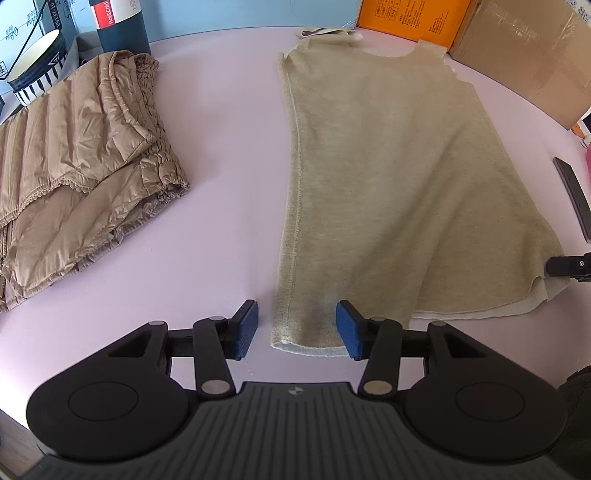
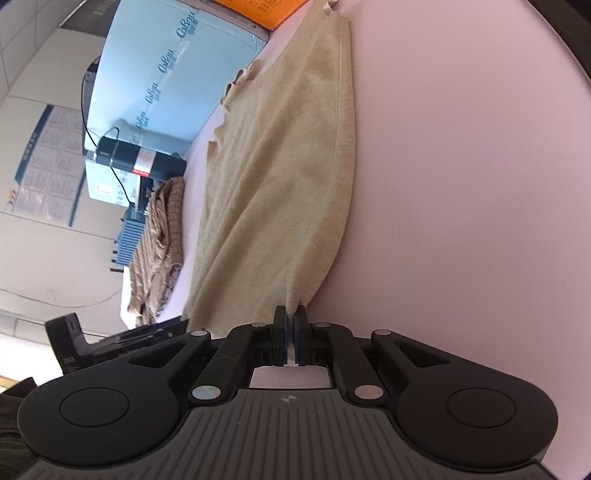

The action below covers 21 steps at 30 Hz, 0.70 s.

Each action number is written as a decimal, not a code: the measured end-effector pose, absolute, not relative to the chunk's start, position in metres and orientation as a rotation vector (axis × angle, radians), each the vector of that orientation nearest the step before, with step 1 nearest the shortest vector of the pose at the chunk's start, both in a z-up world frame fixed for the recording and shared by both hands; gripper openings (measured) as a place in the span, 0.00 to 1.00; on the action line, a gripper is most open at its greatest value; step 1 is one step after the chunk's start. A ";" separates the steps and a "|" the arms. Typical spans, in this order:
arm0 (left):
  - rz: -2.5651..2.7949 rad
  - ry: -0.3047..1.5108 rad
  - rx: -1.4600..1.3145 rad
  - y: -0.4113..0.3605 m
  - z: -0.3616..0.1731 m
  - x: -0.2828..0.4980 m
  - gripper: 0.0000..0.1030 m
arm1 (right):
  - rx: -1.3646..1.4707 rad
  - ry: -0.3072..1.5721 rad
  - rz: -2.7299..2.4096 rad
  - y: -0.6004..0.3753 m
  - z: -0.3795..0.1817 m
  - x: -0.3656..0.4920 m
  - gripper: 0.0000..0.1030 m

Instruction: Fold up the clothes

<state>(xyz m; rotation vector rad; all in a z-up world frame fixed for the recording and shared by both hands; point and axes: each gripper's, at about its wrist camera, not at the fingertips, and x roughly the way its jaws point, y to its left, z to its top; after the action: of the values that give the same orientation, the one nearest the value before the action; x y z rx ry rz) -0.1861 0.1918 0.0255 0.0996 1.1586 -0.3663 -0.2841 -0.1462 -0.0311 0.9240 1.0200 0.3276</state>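
The left gripper (image 1: 297,328) is hovering with its blue pads (image 1: 245,329) spread wide over the near left corner of a beige sleeveless top (image 1: 388,177), gripping nothing, while the right gripper (image 2: 290,325) is clamping the garment's opposite hem corner tight between its fingers and lifting that edge off the pale pink table (image 1: 221,155). The top is lying lengthwise across the table, neckline pointing away toward an orange box (image 1: 410,16) and a cardboard box (image 1: 524,55), with a folded tan puffer jacket (image 1: 77,158) resting well apart to its left beside a striped bowl (image 1: 37,66).
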 end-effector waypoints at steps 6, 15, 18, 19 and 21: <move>-0.369 1.156 0.108 0.195 0.025 -0.189 0.42 | 0.991 0.936 0.363 -0.175 0.010 -0.306 0.04; -0.332 1.169 0.120 0.203 0.036 -0.195 0.42 | 0.433 1.184 0.118 -0.171 0.033 -0.322 0.51; -0.305 1.130 0.126 0.206 0.056 -0.197 0.46 | 0.360 1.120 0.041 -0.167 0.052 -0.315 0.78; -0.296 1.111 0.132 0.206 0.065 -0.198 0.55 | 0.338 1.108 0.026 -0.165 0.057 -0.309 0.78; -0.287 1.058 0.162 0.203 0.080 -0.194 0.67 | 0.293 1.094 0.005 -0.161 0.067 -0.295 0.83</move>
<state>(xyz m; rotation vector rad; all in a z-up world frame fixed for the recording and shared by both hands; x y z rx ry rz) -0.1935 0.2026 0.0798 0.1616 1.0583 -0.2873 -0.2946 -0.1609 0.0673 0.2928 1.0942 0.0051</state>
